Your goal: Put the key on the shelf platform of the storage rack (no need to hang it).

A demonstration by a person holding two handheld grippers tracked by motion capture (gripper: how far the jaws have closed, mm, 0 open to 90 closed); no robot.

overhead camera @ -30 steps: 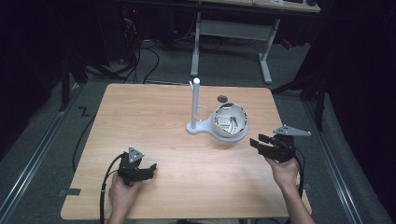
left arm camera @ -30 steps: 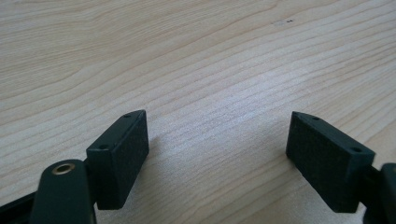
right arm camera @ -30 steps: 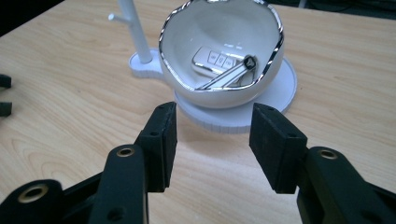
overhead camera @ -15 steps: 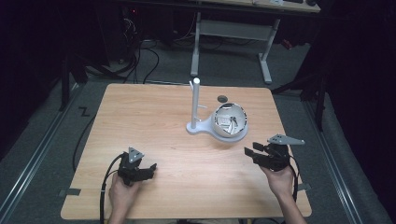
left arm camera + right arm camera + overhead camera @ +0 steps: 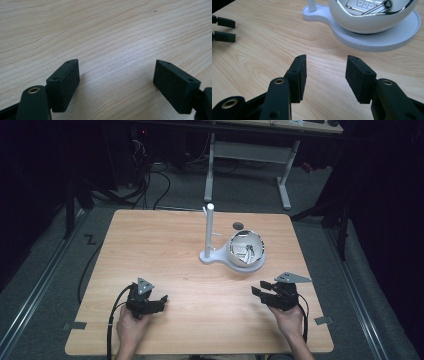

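Note:
A white bowl with small metal pieces inside sits on a flat white base that carries an upright white post, right of the table's middle. My right gripper is open, low over the wood, in front of the bowl and a little to its right; nothing is between its fingers. In the right gripper view the bowl and base lie just ahead of the open gripper. My left gripper rests open near the front left, with bare wood between its pads.
The wooden table has a small dark round mark behind the bowl. Cables and grey desk legs stand on the dark floor beyond the far edge. A cable trails from the left gripper over the front edge.
My right gripper has moved down and toward the front edge, away from the bowl's right side, with its jaws still open. The left gripper has stayed where it was.

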